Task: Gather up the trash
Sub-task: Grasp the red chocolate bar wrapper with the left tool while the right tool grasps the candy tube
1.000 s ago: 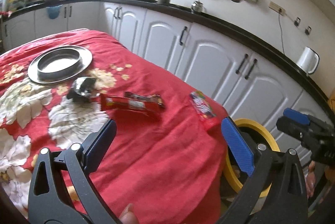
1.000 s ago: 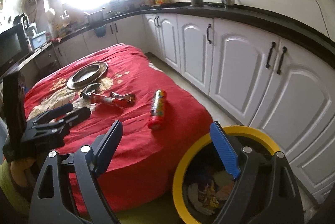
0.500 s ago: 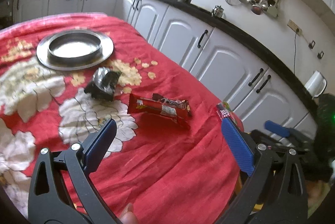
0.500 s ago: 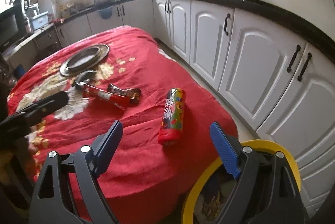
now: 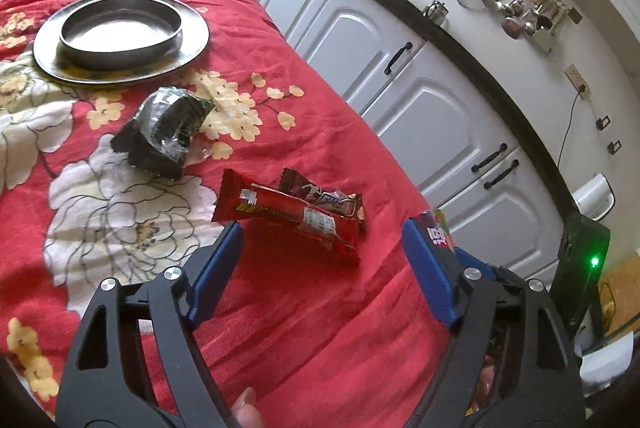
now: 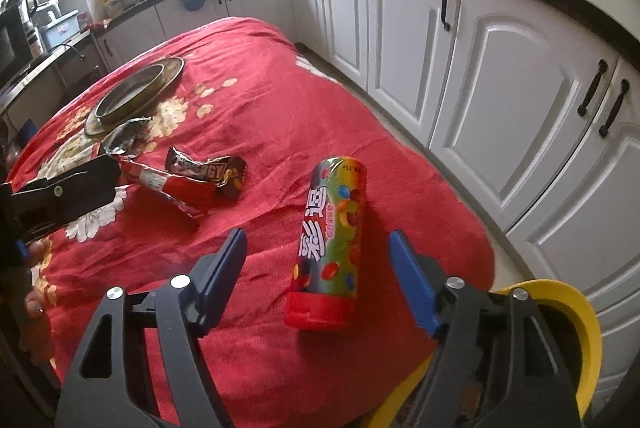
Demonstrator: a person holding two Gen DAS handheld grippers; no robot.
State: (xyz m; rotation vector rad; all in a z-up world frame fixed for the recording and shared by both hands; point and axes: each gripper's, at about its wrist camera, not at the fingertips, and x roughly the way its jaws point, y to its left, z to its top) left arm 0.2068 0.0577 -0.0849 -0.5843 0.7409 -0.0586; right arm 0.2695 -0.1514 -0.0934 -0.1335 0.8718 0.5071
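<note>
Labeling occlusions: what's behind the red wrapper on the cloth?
Behind the red wrapper lies a brown candy wrapper, its near edge tucked behind the red one. Whether they touch, or anything lies beneath either, cannot be seen.

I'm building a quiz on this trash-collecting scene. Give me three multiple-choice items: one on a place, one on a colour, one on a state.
1. Where does the candy tube lie?
A. in the bin
B. on the red tablecloth
C. on the steel plate

2. What colour is the bin rim?
A. yellow
B. green
C. white

3. How is the right gripper?
A. shut on the tube
B. shut, empty
C. open

Answers:
1 B, it lies on the cloth near the table's edge.
2 A, a yellow rim shows beside the table.
3 C, the pads stand clear either side of the tube's base.
</note>
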